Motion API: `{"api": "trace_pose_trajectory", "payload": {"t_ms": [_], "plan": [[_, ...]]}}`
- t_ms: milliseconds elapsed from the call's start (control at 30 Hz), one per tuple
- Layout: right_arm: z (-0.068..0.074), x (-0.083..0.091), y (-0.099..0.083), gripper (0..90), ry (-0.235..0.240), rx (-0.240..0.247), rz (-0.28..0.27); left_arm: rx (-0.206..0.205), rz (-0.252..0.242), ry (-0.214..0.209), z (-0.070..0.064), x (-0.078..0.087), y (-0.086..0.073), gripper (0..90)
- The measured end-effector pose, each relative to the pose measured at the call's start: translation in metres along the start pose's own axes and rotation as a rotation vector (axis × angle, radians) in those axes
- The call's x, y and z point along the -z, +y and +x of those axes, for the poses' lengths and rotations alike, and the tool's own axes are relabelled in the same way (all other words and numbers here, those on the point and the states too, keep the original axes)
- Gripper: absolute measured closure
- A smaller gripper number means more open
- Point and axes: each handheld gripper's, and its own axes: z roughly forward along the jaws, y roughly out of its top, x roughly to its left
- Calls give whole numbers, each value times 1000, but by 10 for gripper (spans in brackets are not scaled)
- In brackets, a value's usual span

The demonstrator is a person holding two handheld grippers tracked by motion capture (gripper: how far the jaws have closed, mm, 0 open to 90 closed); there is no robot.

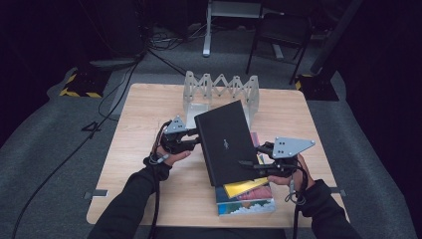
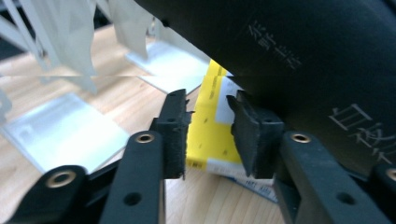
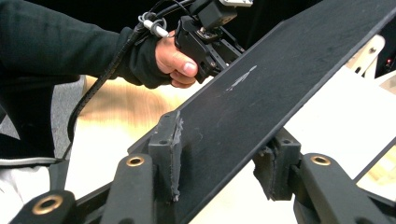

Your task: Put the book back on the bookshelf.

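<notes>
Holding: right claw [image 3: 219, 163] is pinching the black book's [image 1: 225, 142] near right edge, tilting it above the book stack [image 1: 246, 196] near the tabletop's [image 1: 144, 129] near-right corner
Left claw [image 2: 208, 135]: is standing spread, nothing between its jaws, just beside the book's left edge
Handling: is looking stiff, flat, fairly heavy, smooth-covered and likely slippery
Grip: is best taken mid-edge on both long sides

Wooden table [image 1: 144, 114]: bare surface to the outer side of the left gripper's fingers [image 1: 193, 141]. White folding rack [image 1: 221, 87]: upright, beyond both sets of fingers at the far edge. Stack of coloured books [image 1: 246, 199]: flat, just below and nearer than the right gripper's fingers [image 1: 249, 163]. Black chair [image 1: 278, 35] and floor cables [image 1: 114, 84]: well beyond the fingers, off the table.
</notes>
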Motion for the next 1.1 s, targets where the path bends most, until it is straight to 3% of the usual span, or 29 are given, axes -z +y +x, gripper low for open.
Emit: {"api": "trace_pose_trajectory", "payload": {"t_ms": [33, 133, 267, 433, 467, 633, 767, 900, 1100], "plan": [[-2, 4, 2, 553, -1, 7, -7, -28, 10, 1, -1, 1, 7, 659], [-5, 8, 1, 555, 7, -7, -16, -42, 9, -20, -3, 2, 11, 703], [-4, 15, 1, 560, 10, 8, -29, -45, -15, -59, -4, 1, 21, 772], [-2, 14, -3, 551, 17, 24, -15, -39, -31, -72, -2, -2, 27, 781], [-2, 13, -4, 535, 15, 23, -14, -54, -33, -68, -3, -2, 28, 780], [-1, 11, 0, 513, 18, 33, 39, -64, -36, -75, -5, 0, 28, 780], [8, 7, -3, 613, 0, 63, 104, -85, -43, -80, -9, 5, 29, 780], [11, 13, -15, 662, -10, 25, 61, -125, -30, -60, -18, 10, 35, 779], [10, 20, -30, 707, -15, -29, -8, -150, -14, -48, -25, 13, 41, 773]]}}
